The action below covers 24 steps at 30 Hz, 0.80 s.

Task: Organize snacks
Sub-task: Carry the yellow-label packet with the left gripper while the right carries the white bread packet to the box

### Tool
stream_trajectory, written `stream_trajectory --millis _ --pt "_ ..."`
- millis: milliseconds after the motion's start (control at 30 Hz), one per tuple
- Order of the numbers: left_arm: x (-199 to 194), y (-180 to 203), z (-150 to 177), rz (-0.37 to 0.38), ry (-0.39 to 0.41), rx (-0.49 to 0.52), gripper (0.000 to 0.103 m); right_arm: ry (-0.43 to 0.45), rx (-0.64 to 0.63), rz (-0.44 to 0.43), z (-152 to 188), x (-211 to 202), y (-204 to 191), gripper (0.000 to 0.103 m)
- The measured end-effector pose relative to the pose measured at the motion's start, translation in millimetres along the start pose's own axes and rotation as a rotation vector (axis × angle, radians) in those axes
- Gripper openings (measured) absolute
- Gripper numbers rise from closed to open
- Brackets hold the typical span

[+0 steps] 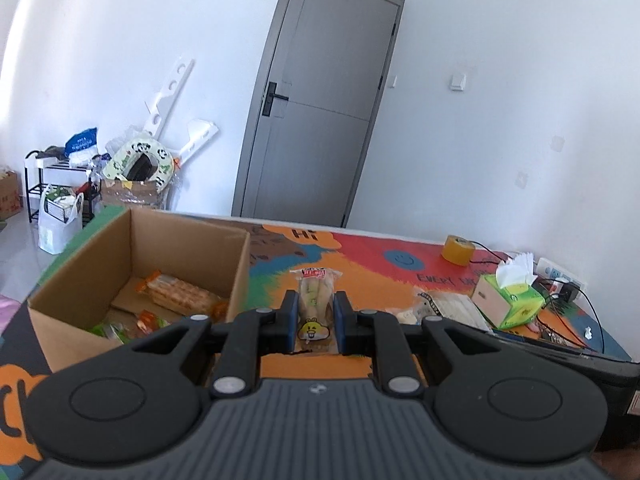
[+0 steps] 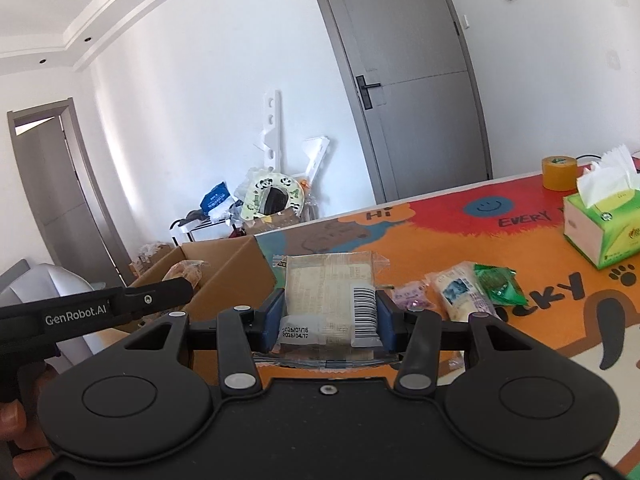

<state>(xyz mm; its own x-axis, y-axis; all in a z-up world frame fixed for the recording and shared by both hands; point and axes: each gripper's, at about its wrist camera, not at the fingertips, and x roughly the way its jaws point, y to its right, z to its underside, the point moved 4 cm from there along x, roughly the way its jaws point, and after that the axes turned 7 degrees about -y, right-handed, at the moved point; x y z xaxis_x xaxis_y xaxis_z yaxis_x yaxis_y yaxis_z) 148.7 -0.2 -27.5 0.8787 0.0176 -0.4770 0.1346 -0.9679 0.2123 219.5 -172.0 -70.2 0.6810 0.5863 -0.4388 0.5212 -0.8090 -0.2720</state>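
Colourful table bearing an open cardboard box — snack packs already lie inside; right gripper clamped on a flat clear-wrapped snack held above the table; left gripper closed tight on a slim snack packet — beside the box.

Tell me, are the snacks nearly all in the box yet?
Partly. A few packets already lie in the cardboard box. The left gripper holds a narrow snack pack, and the right gripper holds a flat cracker pack. Several packets wait on the table.
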Motion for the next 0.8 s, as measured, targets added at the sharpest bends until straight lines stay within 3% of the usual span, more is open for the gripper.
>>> stream_trajectory --millis 500,800 --pt "-2.3 -53.3 -23.0 -0.071 0.036 -0.064 0.017 -0.009 -0.058 -0.065 -18.0 27.5 -41.3 0.047" --pt "13.2 -90.0 -30.9 -0.114 0.017 -0.096 0.017 -0.026 -0.084 -0.1 -27.0 54.8 -70.2 0.047"
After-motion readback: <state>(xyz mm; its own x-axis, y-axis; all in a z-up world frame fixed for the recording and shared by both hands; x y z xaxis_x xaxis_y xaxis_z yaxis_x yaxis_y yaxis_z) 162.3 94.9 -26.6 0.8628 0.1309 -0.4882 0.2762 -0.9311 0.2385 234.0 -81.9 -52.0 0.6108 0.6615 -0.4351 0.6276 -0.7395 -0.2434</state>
